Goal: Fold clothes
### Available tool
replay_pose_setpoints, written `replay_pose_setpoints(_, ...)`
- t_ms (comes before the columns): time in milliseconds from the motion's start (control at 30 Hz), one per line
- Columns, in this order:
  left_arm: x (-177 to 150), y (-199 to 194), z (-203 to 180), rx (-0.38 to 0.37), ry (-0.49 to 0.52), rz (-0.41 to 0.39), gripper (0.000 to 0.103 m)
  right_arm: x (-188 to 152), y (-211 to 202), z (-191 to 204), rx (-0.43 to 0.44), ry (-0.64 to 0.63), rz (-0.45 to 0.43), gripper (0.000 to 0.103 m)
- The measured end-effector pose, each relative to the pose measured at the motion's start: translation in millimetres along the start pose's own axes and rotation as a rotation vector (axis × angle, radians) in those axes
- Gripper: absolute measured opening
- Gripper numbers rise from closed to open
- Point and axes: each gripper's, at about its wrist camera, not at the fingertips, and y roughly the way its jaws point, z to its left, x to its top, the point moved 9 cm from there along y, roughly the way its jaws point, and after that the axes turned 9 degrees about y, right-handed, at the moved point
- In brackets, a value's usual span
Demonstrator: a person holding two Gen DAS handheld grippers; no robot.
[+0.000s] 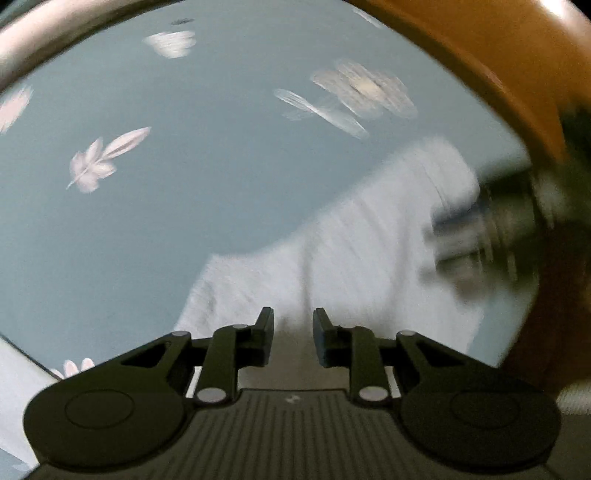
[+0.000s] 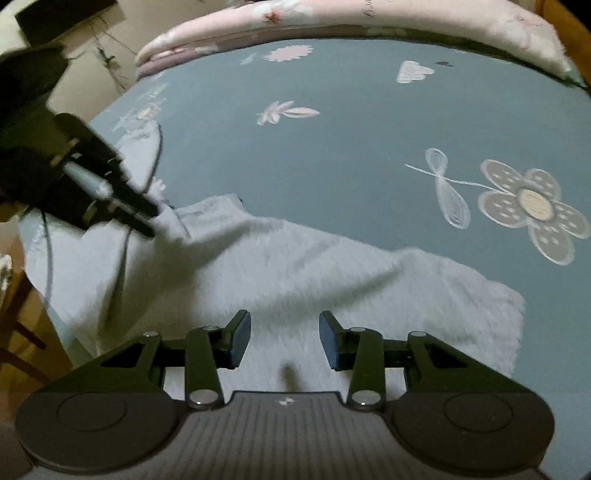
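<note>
A white garment (image 2: 295, 273) lies spread on a blue-grey bed sheet (image 2: 332, 155) with flower prints. My right gripper (image 2: 284, 332) is open and empty, just above the garment's near part. My left gripper (image 1: 293, 328) is open and empty, over the garment (image 1: 354, 251) in the left wrist view, which is blurred. The left gripper also shows in the right wrist view (image 2: 147, 218), with its tips at the garment's far left corner. The right gripper shows as a dark blur in the left wrist view (image 1: 480, 229).
A pink floral quilt (image 2: 332, 18) lies along the bed's far edge. A wooden bed frame (image 1: 498, 62) curves around the right side. A cable (image 2: 122, 258) crosses the garment's left part. Wooden floor and furniture (image 2: 22, 332) lie left of the bed.
</note>
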Motion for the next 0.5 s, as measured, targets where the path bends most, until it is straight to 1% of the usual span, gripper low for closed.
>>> replay_pose_setpoints(100, 9, 24, 28, -0.002, -0.102, -0.032, 0.018, 6, 12, 2, 0.046, 0.005, 0.011, 0.045)
replay_pose_setpoints(167, 5, 42, 39, -0.010, -0.124, -0.029, 0.017, 8, 20, 4, 0.070, 0.001, 0.022, 0.045)
replay_pose_setpoints(267, -1, 56, 48, -0.060, -0.129, 0.013, 0.016, 7, 26, 6, 0.087, -0.001, 0.036, 0.045)
replay_pose_setpoints(300, -2, 56, 49, -0.091, -0.127, 0.009, 0.017, 6, 28, 6, 0.095, 0.006, 0.042, 0.045)
replay_pose_setpoints(367, -3, 60, 48, -0.128, -0.110, 0.001, 0.017, 6, 31, 5, 0.090, 0.017, 0.051, 0.046)
replay_pose_setpoints(467, -7, 70, 51, -0.187, -0.099, 0.018, 0.019, 6, 37, 4, 0.079, 0.034, 0.065, 0.046)
replay_pose_setpoints(500, -7, 73, 53, -0.208, -0.093, 0.024, 0.019, 8, 38, 5, 0.073, 0.041, 0.069, 0.046)
